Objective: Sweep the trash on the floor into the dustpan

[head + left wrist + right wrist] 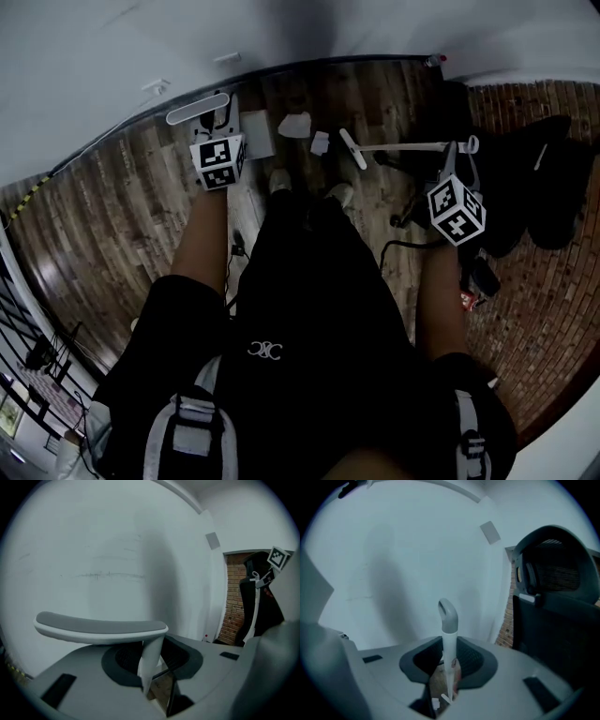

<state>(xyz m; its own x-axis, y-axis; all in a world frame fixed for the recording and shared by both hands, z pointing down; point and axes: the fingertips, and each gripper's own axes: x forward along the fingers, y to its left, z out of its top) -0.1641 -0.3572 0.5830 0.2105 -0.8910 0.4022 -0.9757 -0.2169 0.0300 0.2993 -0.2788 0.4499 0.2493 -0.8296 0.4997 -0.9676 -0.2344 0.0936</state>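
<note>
On the wood-plank floor [112, 202], below a white wall [103, 56], a person stands looking down past their own dark clothing, with a black office chair [539, 183] off to the right where the flooring turns to a brick pattern. Ahead of the feet sits the white long-handled dustpan [257, 133]. The left gripper [221, 129] has its jaws closed on the pan's upright stem just under the grey-topped crossbar grip [101, 625]. The right gripper [457, 157] is clamped on the white stick of the broom [412, 146], near its grey hooked end [448, 613]. The broom head [352, 148] is down at the floor, to the right of the trash. The trash is a crumpled white paper wad [294, 124] just beside the pan's right edge and a smaller white scrap [320, 142] between that wad and the broom head. I would judge both pieces very light and springy, likely to skitter or roll under a hard stroke, so short, low strokes from the right toward the pan should suit them. The broom looks light and stiff, though a hold so near its end gives long leverage and less control at the head. The pan also looks light and could slide backward when nudged, so the grip high on the stem wants steady downward pressure to keep its lip on the floor.
</note>
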